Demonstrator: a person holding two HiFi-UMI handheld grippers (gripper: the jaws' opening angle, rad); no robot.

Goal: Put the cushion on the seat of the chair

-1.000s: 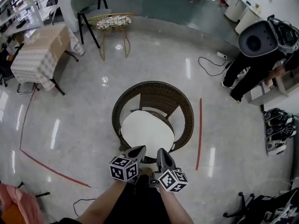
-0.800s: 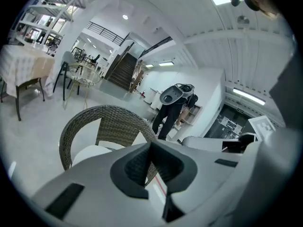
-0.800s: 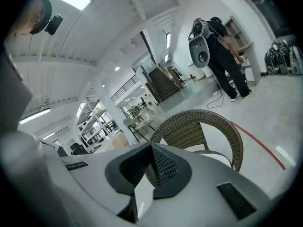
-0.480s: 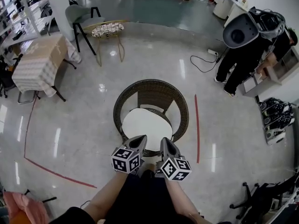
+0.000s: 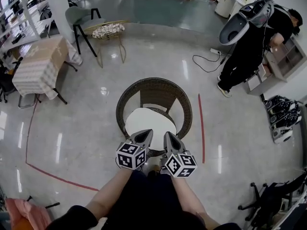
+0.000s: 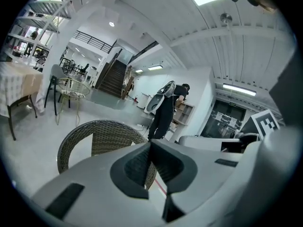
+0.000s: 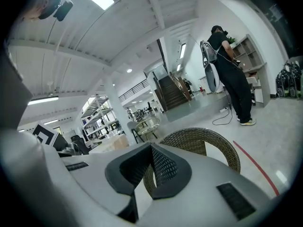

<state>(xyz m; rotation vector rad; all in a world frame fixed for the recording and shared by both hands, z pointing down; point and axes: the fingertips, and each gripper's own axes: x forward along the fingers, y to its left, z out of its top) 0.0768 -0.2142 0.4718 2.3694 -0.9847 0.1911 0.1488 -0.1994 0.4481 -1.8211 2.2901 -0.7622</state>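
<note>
A round brown wicker chair point(image 5: 154, 91) stands on the shiny floor in front of me. A round white cushion point(image 5: 147, 122) lies flat on its seat. My left gripper point(image 5: 146, 135) and right gripper point(image 5: 167, 136) are held side by side just before the chair's near edge, tips toward the cushion. Both are shut, with nothing between the jaws. In the left gripper view the left gripper point(image 6: 150, 144) points over the wicker chair point(image 6: 94, 135). In the right gripper view the right gripper point(image 7: 152, 147) points at the chair's woven back point(image 7: 208, 144).
A person in black point(image 5: 249, 44) bends at shelves at the back right, with a cable point(image 5: 204, 59) on the floor nearby. A cloth-covered table point(image 5: 41, 61), a gold wire chair point(image 5: 109, 31) and a grey chair point(image 5: 79, 14) stand at the back left. Red tape point(image 5: 201, 128) lines the floor.
Both grippers have lifted together and rolled a little, staying shut and empty. The cushion has not moved on the seat. The person at the back right has shifted position.
</note>
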